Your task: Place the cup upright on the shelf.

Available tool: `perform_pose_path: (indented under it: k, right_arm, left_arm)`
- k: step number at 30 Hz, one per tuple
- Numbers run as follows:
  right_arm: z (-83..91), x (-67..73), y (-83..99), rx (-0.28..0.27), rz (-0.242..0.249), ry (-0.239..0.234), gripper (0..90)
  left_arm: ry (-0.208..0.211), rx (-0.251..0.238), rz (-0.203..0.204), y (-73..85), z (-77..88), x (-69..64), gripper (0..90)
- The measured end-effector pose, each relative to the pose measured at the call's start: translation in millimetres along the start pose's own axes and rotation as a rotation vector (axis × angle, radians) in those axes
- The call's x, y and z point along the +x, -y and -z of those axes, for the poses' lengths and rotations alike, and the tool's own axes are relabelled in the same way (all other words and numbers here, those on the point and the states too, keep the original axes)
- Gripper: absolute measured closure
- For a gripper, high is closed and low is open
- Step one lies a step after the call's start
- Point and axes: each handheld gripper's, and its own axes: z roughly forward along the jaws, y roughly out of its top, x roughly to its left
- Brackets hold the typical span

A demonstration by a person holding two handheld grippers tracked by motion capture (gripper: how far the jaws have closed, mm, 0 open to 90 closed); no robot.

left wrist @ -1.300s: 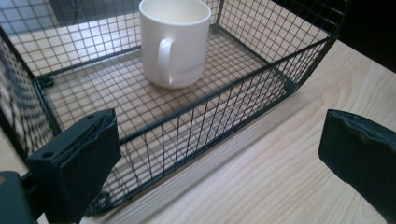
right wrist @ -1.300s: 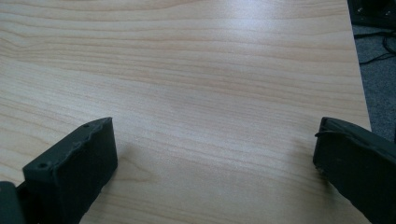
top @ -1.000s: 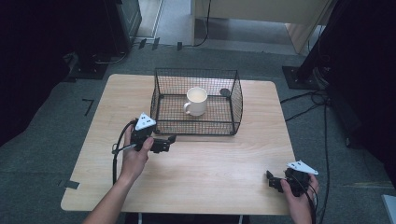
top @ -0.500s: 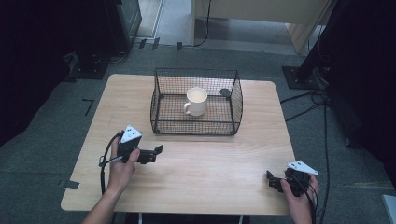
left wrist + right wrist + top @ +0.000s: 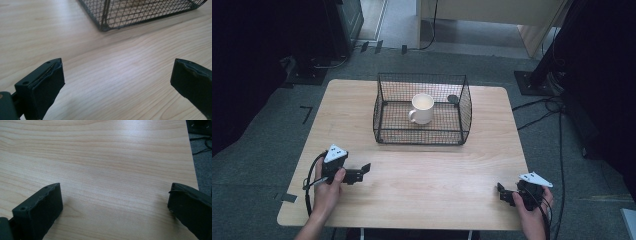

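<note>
left gripper (image 5: 362, 172): drawn back toward tabletop (image 5: 422, 175) edge, jaws spread, empty | mug (image 5: 422, 108) in basket (image 5: 422, 136) ahead — release looks finished | right gripper (image 5: 504, 194): spread

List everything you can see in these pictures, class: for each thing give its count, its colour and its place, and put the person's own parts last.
Table: one, light wood, middle of the high view, on a grey floor.
Wire basket: one, black mesh, on the far half of the table, near its middle.
Mug: one, white, upright inside the basket, handle toward the left.
Small dark object: one, inside the basket to the right of the mug; too small to identify.
Left gripper: one, black with a grey plate on top, near left part of the table, jaws wide apart and empty.
Right gripper: one, black with a grey plate, near right corner, jaws wide apart and empty.
</note>
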Motion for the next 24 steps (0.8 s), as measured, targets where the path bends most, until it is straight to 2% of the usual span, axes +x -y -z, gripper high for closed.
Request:
perform_pose_path:
  k: [8, 16, 17, 20, 24]
  right_arm:
    - [0.0, 0.0, 0.0, 0.0, 0.0, 0.0, 0.0]
    - [0.0, 0.0, 0.0, 0.0, 0.0, 0.0, 0.0]
    - [0.0, 0.0, 0.0, 0.0, 0.0, 0.0, 0.0]
    - [0.0, 0.0, 0.0, 0.0, 0.0, 0.0, 0.0]
    - [0.0, 0.0, 0.0, 0.0, 0.0, 0.0, 0.0]
  left_arm:
    - [-0.044, 0.028, 0.032, 23.7, 8.7, 21.0, 0.0]
    - [-0.087, 0.049, 0.054, 41.0, 19.9, 37.4, 0.0]
    - [-0.087, 0.052, 0.054, 42.2, 22.0, 39.0, 0.0]
    - [-0.122, 0.068, 0.041, 46.0, 26.5, 42.2, 0.0]
    - [-0.137, 0.088, 0.046, 51.2, 30.9, 47.4, 0.0]
